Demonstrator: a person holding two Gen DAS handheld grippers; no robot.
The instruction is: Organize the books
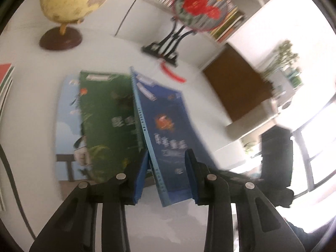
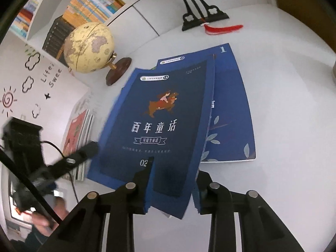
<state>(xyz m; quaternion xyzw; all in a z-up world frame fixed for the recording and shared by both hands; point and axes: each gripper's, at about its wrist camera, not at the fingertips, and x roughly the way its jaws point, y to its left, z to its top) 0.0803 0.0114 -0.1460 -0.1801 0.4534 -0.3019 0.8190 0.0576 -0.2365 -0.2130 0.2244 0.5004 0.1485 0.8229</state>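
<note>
Black two-finger grippers, one per hand, each clamped on the near edge of a thin blue book.

Left gripper [image 1: 168,176]: blue pads pinch the bottom edge of a dark blue paperback with an orange figure [image 1: 166,126], tilted up on its spine side, likely to peel it off the green-covered book [image 1: 107,117] and pale blue picture book [image 1: 67,113] lying flat on the white table [image 1: 109,52]. Right gripper [image 2: 173,187]: pads closed on the lower edge of a navy paperback with a rider emblem [image 2: 155,126], lifted clear of the blue book marked 1 [image 2: 231,105] beneath. Edge grips suit thin covers; sag seems a risk. Cream globe on brown base [image 2: 90,48] and black fan stand [image 2: 201,14] sit behind; shelf books [image 2: 92,2] look the likely destination.
</note>
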